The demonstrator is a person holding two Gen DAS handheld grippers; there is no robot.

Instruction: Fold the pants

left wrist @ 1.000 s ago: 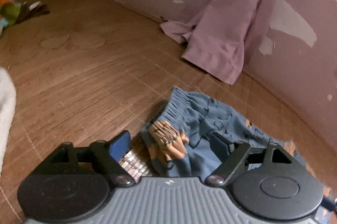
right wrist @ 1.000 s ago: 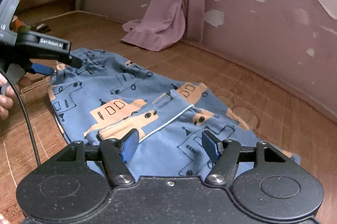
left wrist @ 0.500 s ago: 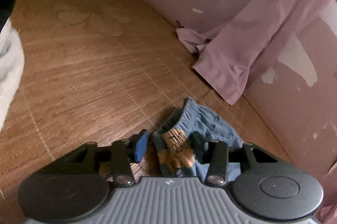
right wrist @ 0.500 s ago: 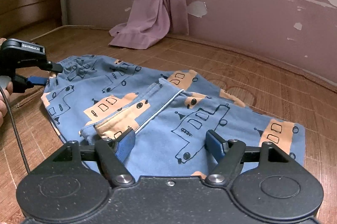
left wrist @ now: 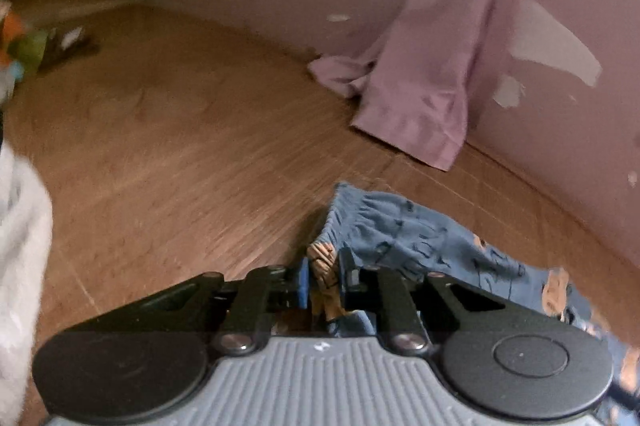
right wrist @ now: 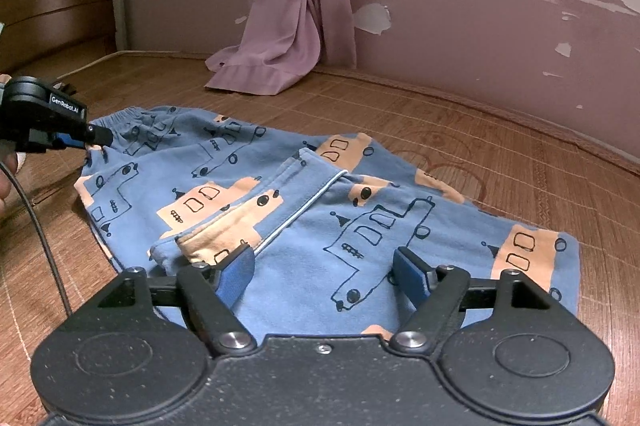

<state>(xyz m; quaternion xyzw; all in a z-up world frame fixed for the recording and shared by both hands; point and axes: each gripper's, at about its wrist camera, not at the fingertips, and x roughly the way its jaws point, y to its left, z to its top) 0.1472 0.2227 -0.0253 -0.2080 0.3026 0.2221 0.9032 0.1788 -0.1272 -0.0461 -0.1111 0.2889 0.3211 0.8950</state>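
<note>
1. Lying spread on the brown woven bamboo mat (right wrist: 500,162) are the blue cotton pants printed with orange and outlined trucks (right wrist: 304,210), waistband toward the left gripper, legs running toward the right; one leg is partly flipped over the other.
2. The mauve curtain cloth (right wrist: 288,26) hangs against the peeling pink wall (right wrist: 460,26), well apart from the pants.
3. The left gripper (left wrist: 325,284) is pinched on a bunched corner of the gathered waistband; in the right wrist view it shows at the waist edge (right wrist: 90,138).
4. The right gripper (right wrist: 324,272) is spread wide just over the leg fabric, holding nothing.
5. Doing this step well, I judge, means the right gripper taking the matching edge before any lift, so both corners rise together and the fabric stays taut and unwrinkled.
6. Compared with a second ago, the left fingers (left wrist: 303,282), then wide apart around the waistband, have closed on it; the right gripper has dropped lower toward the cloth.
</note>
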